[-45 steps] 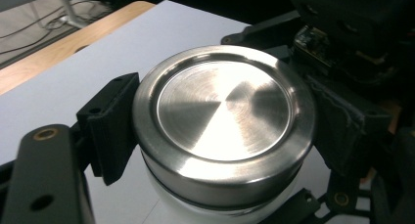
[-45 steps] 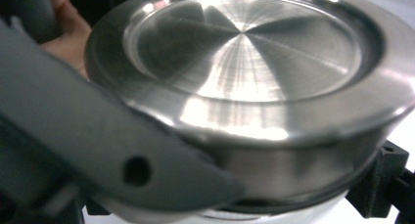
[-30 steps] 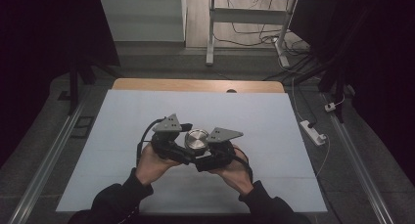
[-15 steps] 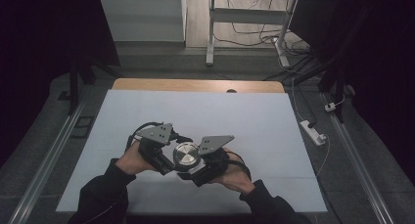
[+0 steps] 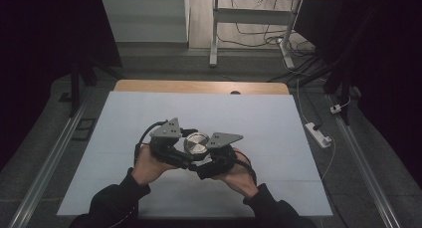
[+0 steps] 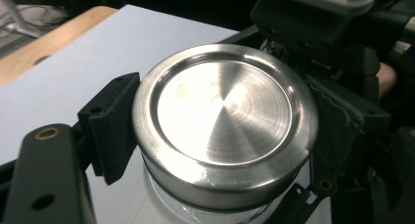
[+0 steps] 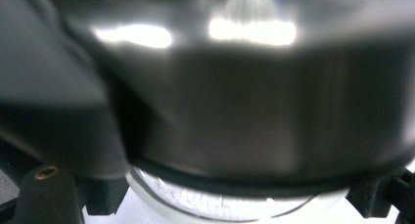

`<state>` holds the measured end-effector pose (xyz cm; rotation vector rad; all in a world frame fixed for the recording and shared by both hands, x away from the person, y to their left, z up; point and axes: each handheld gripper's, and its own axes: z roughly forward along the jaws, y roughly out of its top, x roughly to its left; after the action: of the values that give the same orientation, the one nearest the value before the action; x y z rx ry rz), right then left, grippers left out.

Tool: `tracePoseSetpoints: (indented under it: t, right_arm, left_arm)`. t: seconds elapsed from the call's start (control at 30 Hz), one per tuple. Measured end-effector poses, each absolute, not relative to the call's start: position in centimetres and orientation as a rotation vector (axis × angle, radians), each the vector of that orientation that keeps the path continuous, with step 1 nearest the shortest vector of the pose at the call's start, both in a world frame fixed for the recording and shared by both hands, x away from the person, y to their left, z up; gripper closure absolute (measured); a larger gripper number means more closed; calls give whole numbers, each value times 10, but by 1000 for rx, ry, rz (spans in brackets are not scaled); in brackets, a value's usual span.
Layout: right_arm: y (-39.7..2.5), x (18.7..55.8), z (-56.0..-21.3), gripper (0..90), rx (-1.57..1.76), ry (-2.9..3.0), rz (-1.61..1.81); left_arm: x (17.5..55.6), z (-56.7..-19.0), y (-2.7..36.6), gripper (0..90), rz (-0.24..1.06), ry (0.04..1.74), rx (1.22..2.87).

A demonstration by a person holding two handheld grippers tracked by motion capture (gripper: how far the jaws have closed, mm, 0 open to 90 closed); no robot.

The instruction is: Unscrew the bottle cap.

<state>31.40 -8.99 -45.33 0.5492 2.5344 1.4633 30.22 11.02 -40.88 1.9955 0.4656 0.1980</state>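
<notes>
We work over the pale table point(image 5: 278, 123), whose wooden far edge point(image 5: 199, 86) shows beyond the sheet. Near the table's middle, a little towards its near edge, our two hands meet around a glass jar point(image 6: 195, 212) with a round steel lid point(image 5: 197, 144). The left gripper point(image 5: 185, 147) comes at the lid from the left and has its jaws closed against the lid's rim, one pad point(image 6: 113, 123) pressed to its side. The right gripper point(image 5: 209, 153) comes at the jar from the right; its own view is blurred, and it seems to clasp the glass just under the lid, though we cannot tell for sure
</notes>
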Motion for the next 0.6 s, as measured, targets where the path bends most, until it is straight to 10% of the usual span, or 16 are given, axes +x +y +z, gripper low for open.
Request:
tracePoseSetpoints:
  t: [0.6]
  right_arm:
    - [-102, 325, -451, 147, 602, 2476, 1441]
  left_arm:
    - [280, -398, 133, 196, 165, 414, 1977]
